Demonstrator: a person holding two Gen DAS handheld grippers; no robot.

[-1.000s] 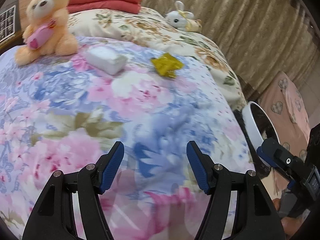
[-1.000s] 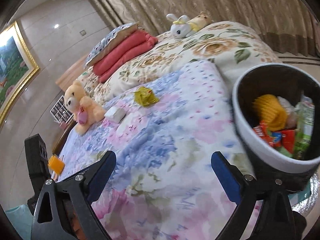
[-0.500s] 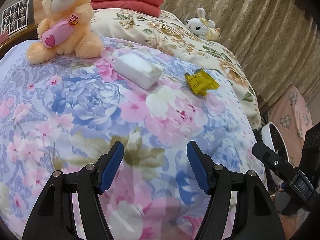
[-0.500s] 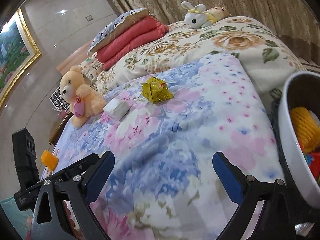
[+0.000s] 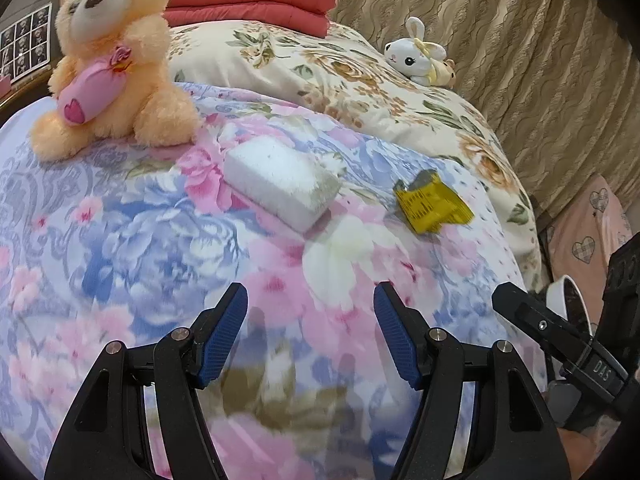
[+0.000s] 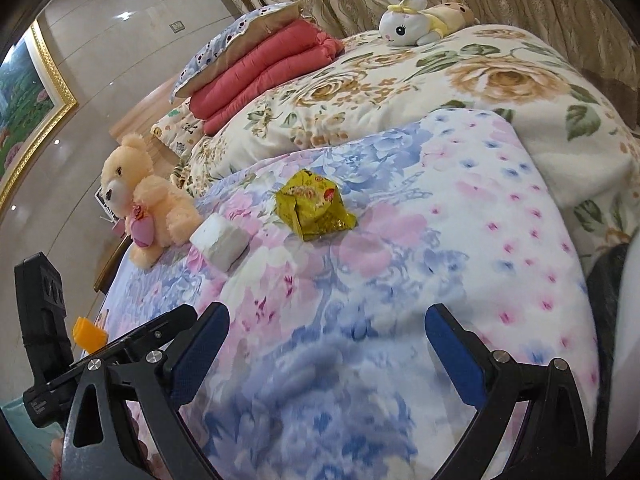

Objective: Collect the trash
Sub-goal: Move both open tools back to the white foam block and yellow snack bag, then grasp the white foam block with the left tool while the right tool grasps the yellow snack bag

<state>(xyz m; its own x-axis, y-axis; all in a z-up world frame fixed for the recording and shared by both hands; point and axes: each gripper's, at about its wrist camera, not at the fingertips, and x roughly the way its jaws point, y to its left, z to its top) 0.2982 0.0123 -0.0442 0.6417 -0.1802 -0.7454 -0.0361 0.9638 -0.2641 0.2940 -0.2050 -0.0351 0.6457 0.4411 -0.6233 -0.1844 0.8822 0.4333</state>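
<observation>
A crumpled yellow wrapper (image 5: pixel 433 203) (image 6: pixel 313 205) and a white foam block (image 5: pixel 282 184) (image 6: pixel 221 241) lie on the floral blanket (image 5: pixel 120 240) of the bed. My left gripper (image 5: pixel 311 322) is open and empty, low over the blanket, short of the foam block. My right gripper (image 6: pixel 326 344) is open wide and empty, short of the wrapper. A sliver of the white-rimmed black trash bin (image 5: pixel 570 300) (image 6: pixel 626 340) shows at the right edge of both views.
An orange teddy bear (image 5: pixel 108 64) (image 6: pixel 140 208) sits just beyond the foam block. A white bunny toy (image 5: pixel 416 56) (image 6: pixel 404 20) lies on the cream floral quilt (image 6: pixel 440 88). Red folded bedding (image 6: pixel 260 76) is stacked at the head. Curtains hang behind.
Both grippers have moved forward over the bed toward the foam block and wrapper, which now look larger. The trash bin has slid out to the right edge. Both stay open.
</observation>
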